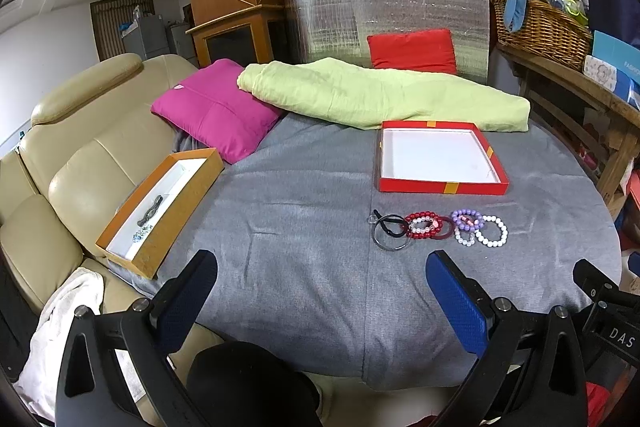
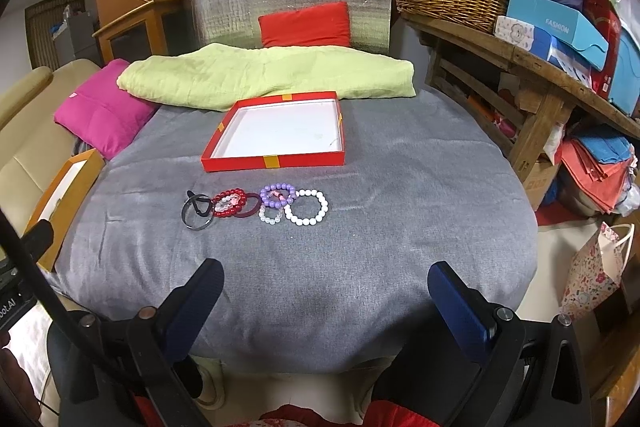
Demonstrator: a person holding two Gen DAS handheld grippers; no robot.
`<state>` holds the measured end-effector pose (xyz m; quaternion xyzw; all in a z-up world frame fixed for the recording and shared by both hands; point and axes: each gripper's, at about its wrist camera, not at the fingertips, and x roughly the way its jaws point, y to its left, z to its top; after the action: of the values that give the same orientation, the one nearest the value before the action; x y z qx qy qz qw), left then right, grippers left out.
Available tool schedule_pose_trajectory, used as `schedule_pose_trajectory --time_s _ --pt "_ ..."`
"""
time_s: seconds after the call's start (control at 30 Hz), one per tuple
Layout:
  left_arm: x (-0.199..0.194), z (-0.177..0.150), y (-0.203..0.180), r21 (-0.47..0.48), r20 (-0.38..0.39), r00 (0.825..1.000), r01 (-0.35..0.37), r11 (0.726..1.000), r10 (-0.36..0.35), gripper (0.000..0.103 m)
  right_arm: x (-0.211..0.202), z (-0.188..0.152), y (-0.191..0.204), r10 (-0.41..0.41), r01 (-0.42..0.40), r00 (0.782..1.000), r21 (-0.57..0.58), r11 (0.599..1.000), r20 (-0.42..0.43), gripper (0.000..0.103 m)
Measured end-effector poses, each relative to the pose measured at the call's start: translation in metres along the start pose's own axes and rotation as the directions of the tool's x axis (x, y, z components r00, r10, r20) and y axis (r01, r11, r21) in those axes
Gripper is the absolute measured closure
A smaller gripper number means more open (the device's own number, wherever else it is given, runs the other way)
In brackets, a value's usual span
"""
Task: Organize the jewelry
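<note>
I held my left tool (image 1: 322, 281) and right tool (image 2: 326, 291) wide open with nothing in them. The bracelets (image 2: 256, 207) lay in a row from left to right on the grey counter (image 2: 360, 247), just in front of the red box (image 2: 276, 135).

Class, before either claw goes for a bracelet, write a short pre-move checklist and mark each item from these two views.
1. Left claw open, holding nothing: ok.
2. Right claw open, holding nothing: ok.
3. Red box open, white floor bare: ok.
4. Bracelets in reach on grey cloth: ok.
5. Bracelets lying apart for single picks: not ok, several overlap.
6. Orange box has free space: ok, it holds a few pieces.
</note>
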<state>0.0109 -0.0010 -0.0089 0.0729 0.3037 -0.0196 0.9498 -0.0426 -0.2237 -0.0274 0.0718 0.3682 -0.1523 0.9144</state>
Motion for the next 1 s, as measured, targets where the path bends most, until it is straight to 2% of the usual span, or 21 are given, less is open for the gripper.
schedule_pose_trajectory --time_s 0.47,0.77,0.9,1.0 --pt "0.022 0.001 -0.004 0.027 -0.051 0.998 -0.020 0.999 0.022 0.000 0.023 0.004 -0.004 0.000 0.001 1.000 0.017 1.000 -0.025 0.000" --pt "0.067 0.001 -0.005 0.033 -0.104 0.994 -0.035 0.999 0.038 0.000 0.062 0.009 -0.015 0.020 -0.017 0.997 0.037 0.999 -0.071 0.000" --pt "0.101 0.003 -0.005 0.029 -0.132 0.991 0.020 0.999 -0.016 0.000 0.093 0.013 -0.023 0.082 -0.078 0.991 0.043 0.996 -0.104 0.000" --pt "0.141 0.003 -0.005 0.000 -0.187 0.980 0.075 0.997 -0.074 0.000 0.123 0.014 -0.030 0.144 -0.139 0.981 0.042 0.989 -0.132 0.001"
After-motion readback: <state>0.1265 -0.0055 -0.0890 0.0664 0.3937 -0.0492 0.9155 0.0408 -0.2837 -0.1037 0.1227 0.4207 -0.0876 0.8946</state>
